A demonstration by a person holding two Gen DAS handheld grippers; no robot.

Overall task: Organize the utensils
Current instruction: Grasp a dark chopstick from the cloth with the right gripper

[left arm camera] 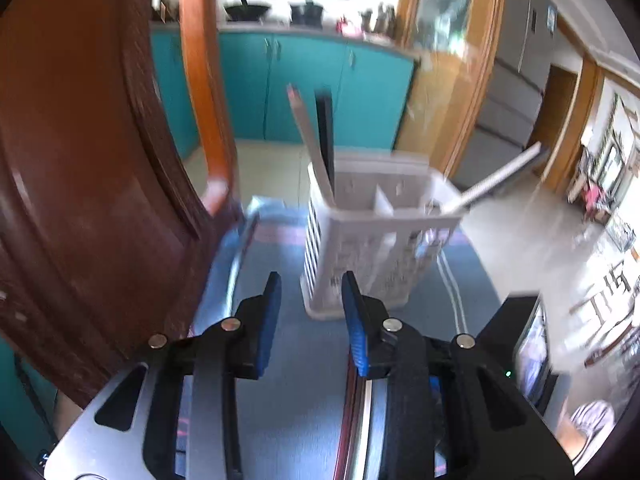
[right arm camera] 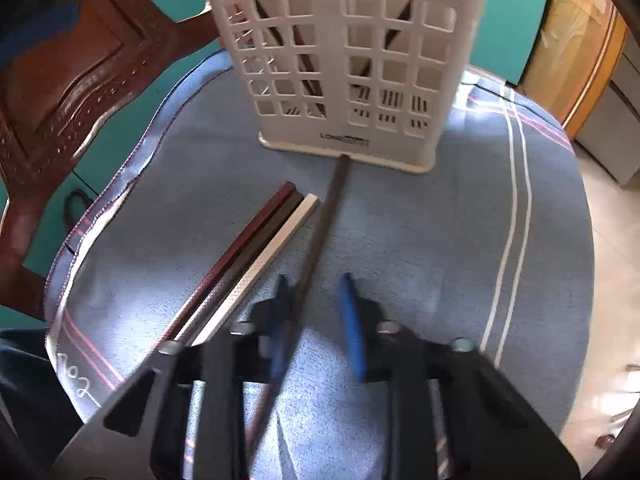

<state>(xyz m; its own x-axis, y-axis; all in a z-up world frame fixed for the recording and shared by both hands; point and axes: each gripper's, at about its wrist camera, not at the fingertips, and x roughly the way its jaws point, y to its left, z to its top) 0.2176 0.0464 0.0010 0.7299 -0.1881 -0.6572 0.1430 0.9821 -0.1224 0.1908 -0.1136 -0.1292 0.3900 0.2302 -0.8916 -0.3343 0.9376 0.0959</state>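
A white slotted utensil holder [left arm camera: 380,248] [right arm camera: 340,60] stands upright on a blue cloth [right arm camera: 420,240]. It holds a grey chopstick [left arm camera: 308,132] and a black chopstick [left arm camera: 325,128] on its left, and a white chopstick [left arm camera: 496,180] leaning out to the right. My left gripper [left arm camera: 311,280] hovers open and empty just in front of the holder. Low over the cloth, my right gripper [right arm camera: 314,280] straddles a dark chopstick [right arm camera: 332,200] that lies against the left pad, with a gap to the right pad. Beside it lie a reddish chopstick [right arm camera: 245,240], a brown chopstick [right arm camera: 262,240] and a white chopstick [right arm camera: 280,240].
A carved wooden chair back [left arm camera: 80,160] [right arm camera: 60,80] rises close on the left of the cloth. The cloth's rounded edge [right arm camera: 576,240] drops to a tiled floor on the right. Teal cabinets [left arm camera: 304,92] and a glass door [left arm camera: 448,80] stand behind.
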